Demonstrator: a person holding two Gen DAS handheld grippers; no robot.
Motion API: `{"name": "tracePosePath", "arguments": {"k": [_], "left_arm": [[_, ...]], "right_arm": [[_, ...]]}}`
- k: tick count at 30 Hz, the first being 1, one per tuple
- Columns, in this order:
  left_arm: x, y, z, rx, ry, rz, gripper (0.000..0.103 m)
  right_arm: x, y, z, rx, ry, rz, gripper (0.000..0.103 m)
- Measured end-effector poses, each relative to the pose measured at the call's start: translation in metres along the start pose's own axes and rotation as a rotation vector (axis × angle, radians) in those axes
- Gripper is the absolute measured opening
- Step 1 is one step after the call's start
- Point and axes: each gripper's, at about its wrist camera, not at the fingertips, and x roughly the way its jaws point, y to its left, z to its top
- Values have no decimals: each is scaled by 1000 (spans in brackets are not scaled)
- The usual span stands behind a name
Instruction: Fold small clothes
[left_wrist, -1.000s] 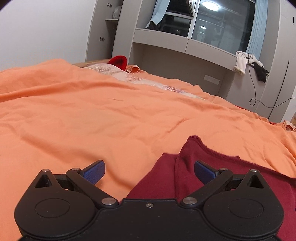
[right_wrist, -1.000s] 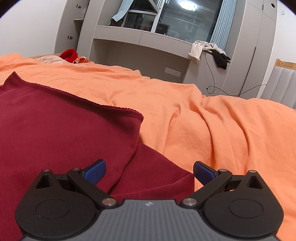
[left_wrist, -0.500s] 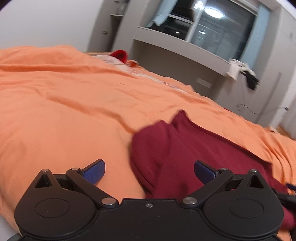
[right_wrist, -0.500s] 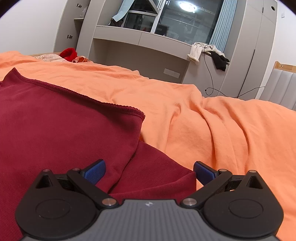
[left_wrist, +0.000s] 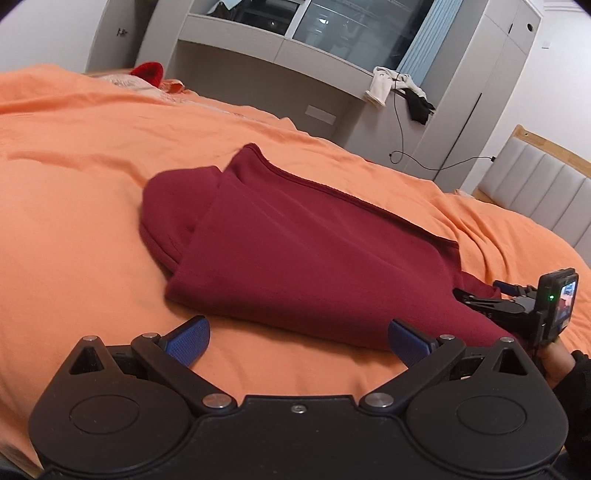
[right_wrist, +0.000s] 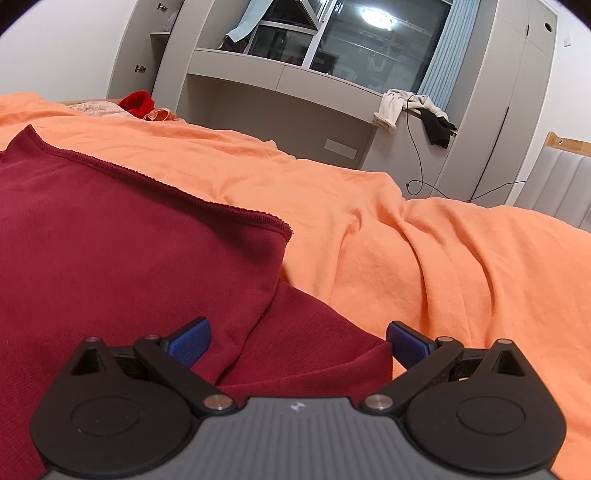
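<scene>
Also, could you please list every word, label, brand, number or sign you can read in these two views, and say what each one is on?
No readable text in either view.
Right gripper: a small pale emblem on its grey body, a shape and not letters.
Camera screen on the right gripper, seen from the left view: too small and blurred to read.
Wall plate under the shelf: no legible marking.
Dark red garment: no label showing.

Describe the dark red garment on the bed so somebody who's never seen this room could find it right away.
Start at the big orange bedspread. The dark red garment lies folded on it, just beyond the open left gripper. The only other reddish thing, a bright red item, sits far off at the bed's far edge; this one is deep maroon, with a stitched hem along its top edge.
</scene>
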Motion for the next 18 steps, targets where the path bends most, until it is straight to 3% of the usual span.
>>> {"name": "tracePosePath", "arguments": {"k": [4,9,18], "left_arm": [[10,1,2,-10,-3,1,102],[26,4,12,-36,-8,21,102],[61,21,42,-113,-44,35,102]], "right_arm": [[-3,1,8,-45,3,-10,103],[-22,-3,24,-34,-69,-47,103],[-59,9,38,110,-163,87,103]]}}
